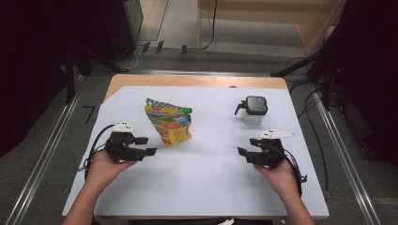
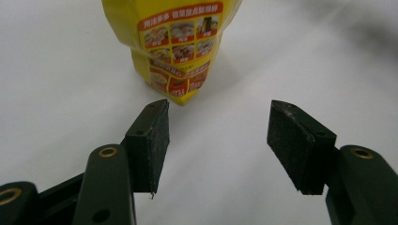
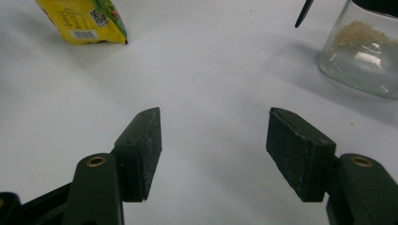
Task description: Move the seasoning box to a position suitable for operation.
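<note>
A yellow food pouch (image 1: 170,122) with a green top lies on the white sheet (image 1: 202,164) left of centre; its lower end (image 2: 176,51) shows just ahead of my left gripper. A small glass jar (image 1: 254,110) with a black lid stands at the back right, and in the right gripper view the jar (image 3: 363,56) holds a little tan powder. My left gripper (image 1: 146,145) rests low at the left, open and empty, a short way from the pouch. My right gripper (image 1: 248,146) is open and empty at the right, in front of the jar.
The sheet covers most of a wooden table (image 1: 197,80). Metal rails (image 1: 347,154) run along both sides on the floor, with cables (image 1: 309,101) at the right. Open sheet lies between the two grippers.
</note>
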The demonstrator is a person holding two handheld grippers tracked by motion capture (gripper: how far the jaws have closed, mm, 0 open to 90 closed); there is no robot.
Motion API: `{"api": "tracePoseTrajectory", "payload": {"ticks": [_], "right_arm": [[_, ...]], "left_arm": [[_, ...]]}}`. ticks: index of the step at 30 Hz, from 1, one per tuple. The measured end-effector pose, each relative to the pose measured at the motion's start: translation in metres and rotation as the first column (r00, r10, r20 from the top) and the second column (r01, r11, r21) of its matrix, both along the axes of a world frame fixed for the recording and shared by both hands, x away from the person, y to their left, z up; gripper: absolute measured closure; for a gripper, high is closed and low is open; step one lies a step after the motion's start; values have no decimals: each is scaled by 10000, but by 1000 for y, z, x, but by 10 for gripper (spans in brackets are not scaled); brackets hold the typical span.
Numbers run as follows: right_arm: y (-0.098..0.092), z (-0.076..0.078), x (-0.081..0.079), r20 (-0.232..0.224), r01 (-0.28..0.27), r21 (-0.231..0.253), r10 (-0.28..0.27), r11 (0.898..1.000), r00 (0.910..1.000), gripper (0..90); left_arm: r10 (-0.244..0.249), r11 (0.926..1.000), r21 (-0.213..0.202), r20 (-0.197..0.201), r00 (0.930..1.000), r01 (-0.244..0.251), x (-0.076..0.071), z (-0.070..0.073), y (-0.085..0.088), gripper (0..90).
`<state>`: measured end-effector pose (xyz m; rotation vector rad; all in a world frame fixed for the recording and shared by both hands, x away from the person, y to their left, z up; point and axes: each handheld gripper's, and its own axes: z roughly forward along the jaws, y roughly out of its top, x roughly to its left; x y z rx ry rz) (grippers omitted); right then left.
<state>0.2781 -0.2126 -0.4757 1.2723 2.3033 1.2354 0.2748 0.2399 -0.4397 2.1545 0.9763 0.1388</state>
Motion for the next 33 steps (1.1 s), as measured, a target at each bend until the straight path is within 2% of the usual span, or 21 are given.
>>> {"api": "tracePoseTrajectory", "payload": {"ticks": [2, 8, 13, 22, 24, 33], "right_arm": [[1, 0, 0, 67, -24, -20, 24, 10000, 10000, 374], [-1, 1, 0, 81, 1, -14, -1, 10000, 10000, 370], [-3, 1, 0, 42, 2, 15, -2, 10000, 10000, 370], [-2, 0, 0, 46, -64, -76, 64, 10000, 10000, 365], [-2, 0, 1, 46, -61, -96, 62, 9999, 10000, 364], [0, -2, 2, -4, -144, -73, 144, 9999, 9999, 362]], "left_arm": [[-9, 9999, 133, -112, 9999, 11, 1, -2, 0, 405], [-37, 10000, 30, -147, 9999, 38, 1, -2, 0, 407], [-151, 9998, 151, -297, 9994, 155, 1, -4, -2, 406], [-43, 9999, 163, -119, 9999, 45, 0, -4, -2, 398], [-75, 10000, 61, -96, 9999, 76, 0, -4, -2, 396], [-228, 9997, 35, -160, 9996, 229, 1, -7, -4, 391]]}}
